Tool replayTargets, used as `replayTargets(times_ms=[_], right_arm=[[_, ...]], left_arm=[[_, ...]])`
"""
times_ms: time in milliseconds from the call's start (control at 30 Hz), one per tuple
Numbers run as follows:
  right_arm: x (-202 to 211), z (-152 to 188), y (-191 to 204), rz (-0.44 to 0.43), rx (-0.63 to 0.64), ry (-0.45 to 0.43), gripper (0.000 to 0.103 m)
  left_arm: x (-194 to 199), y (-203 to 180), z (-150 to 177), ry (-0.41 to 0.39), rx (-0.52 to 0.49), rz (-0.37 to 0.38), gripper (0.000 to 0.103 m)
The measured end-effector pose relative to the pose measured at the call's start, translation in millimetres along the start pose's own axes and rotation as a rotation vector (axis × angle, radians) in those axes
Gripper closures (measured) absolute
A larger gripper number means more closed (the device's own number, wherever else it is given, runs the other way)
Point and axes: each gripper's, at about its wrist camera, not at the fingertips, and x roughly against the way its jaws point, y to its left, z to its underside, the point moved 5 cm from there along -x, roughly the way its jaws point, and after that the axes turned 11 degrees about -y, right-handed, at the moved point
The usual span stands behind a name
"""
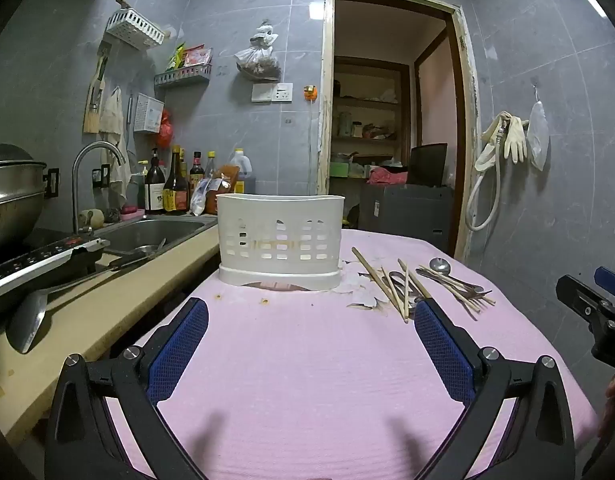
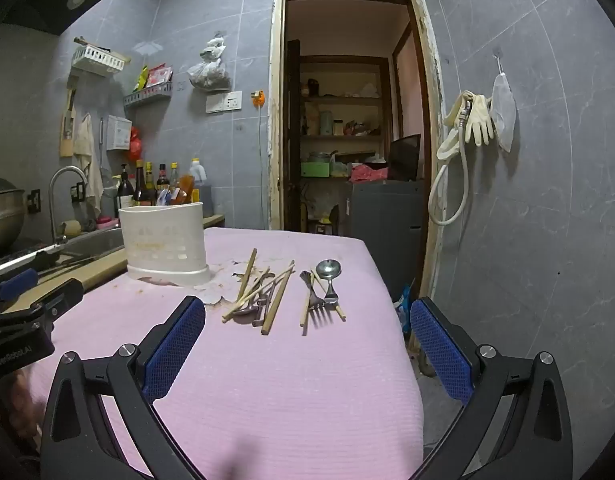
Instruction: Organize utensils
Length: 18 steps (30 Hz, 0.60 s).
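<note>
Lying loose on the pink cloth (image 2: 267, 380) that covers the bench, the utensils are in two small heaps: wooden chopsticks (image 2: 249, 280) tangled with some metal pieces nearer the white slotted holder (image 2: 163, 240), and a spoon (image 2: 328, 270) with a fork (image 2: 317, 300) and more sticks just to the right of them. The holder stands upright near the far left corner of the cloth, close to the sink-side edge, and looks empty from here, though its inside is not visible.

Nothing has been picked up, so this reads as the very start: sorting has not begun. Both tools hover low over the near part of the cloth, well short of the heaps. The right gripper (image 2: 307, 344) has its jaws spread wide with nothing between them, and the left gripper (image 1: 311, 344) is the same. The next move likely calls for reaching forward to one heap, singling out a piece and narrowing on its shaft; the crossed sticks could drag neighbours along.

Around the holder's base the cloth is stained and flaking. Beyond it are a sink (image 1: 155, 232), sauce bottles, grey wall tiles and an open doorway (image 2: 347, 120) to a storeroom.
</note>
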Motion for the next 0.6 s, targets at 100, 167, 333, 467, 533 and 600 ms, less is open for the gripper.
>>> replayTargets(times_ms=[100, 167, 333, 467, 533, 600], right_arm=[[0.0, -0.1, 0.1, 0.0, 0.002, -0.005, 0.0], [-0.3, 0.0, 0.3, 0.0, 0.003, -0.003, 0.0], [0.0, -0.4, 0.5, 0.0, 0.004, -0.006, 0.0], [0.5, -0.9, 0.6, -0.001, 0.005, -0.006, 0.0], [0.9, -1.2, 0.2, 0.0, 0.003, -0.007, 0.0], [0.6, -1.1, 0.6, 0.0, 0.002, -0.006, 0.0]], left_arm=[[0.0, 0.2, 0.1, 0.004, 0.0, 0.005, 0.002], [0.4, 0.8, 0.2, 0.005, 0.0, 0.007, 0.002], [1.2, 1.6, 0.4, 0.003, -0.004, -0.001, 0.002], [0.6, -0.3, 0.2, 0.007, -0.006, 0.0, 0.002], [3.3, 0.2, 2.1, 0.008, -0.005, -0.002, 0.002], [2.6, 0.3, 0.3, 0.009, -0.007, 0.0, 0.002]])
